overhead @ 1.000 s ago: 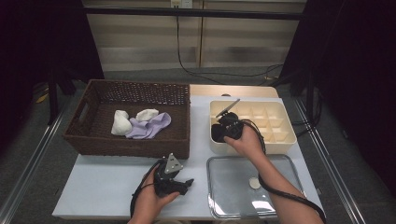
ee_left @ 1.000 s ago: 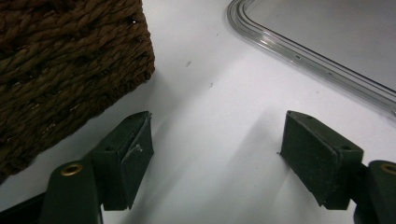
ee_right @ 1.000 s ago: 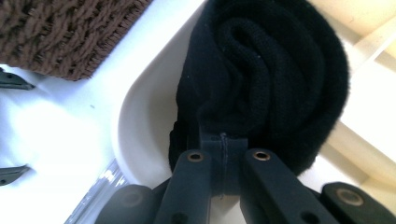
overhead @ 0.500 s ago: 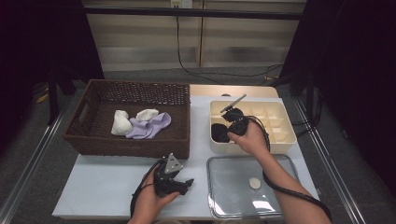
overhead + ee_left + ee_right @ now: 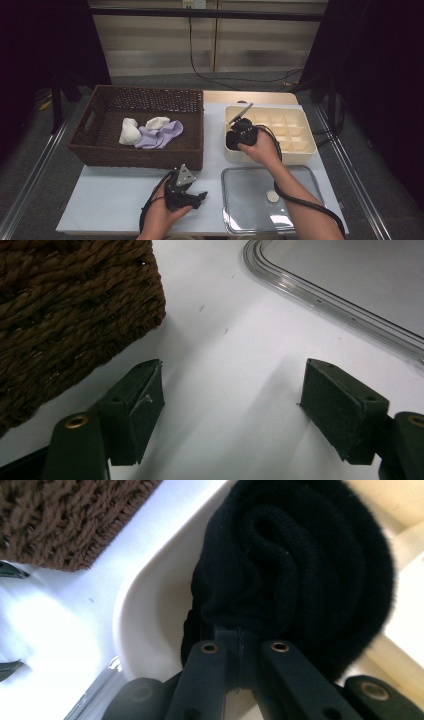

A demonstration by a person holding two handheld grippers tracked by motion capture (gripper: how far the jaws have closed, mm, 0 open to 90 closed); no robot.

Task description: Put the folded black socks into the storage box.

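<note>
My right gripper (image 5: 239,134) (image 5: 239,636) is shut on a rolled black sock (image 5: 231,142) (image 5: 300,565). The sock is down inside the near-left corner cell of a cream divided box (image 5: 302,150) (image 5: 145,605). Whether it rests on the cell's bottom I cannot tell. My left gripper (image 5: 199,196) (image 5: 232,405) lies low over the white table by the basket's front right corner, open, with nothing between its pads. A brown wicker basket (image 5: 100,150) (image 5: 60,300) (image 5: 50,520) holds two white socks (image 5: 129,131) and a lavender one (image 5: 161,136).
A clear plastic lid (image 5: 250,210) (image 5: 350,280) lies flat on the table in front of the box, with a small round knob (image 5: 272,196) on it. Cables trail from both grippers. The table's edges drop off to a dark floor on both sides.
The right hand has edged slightly away from me over the box, with the black sock still in its jaws. The left hand has kept still.
</note>
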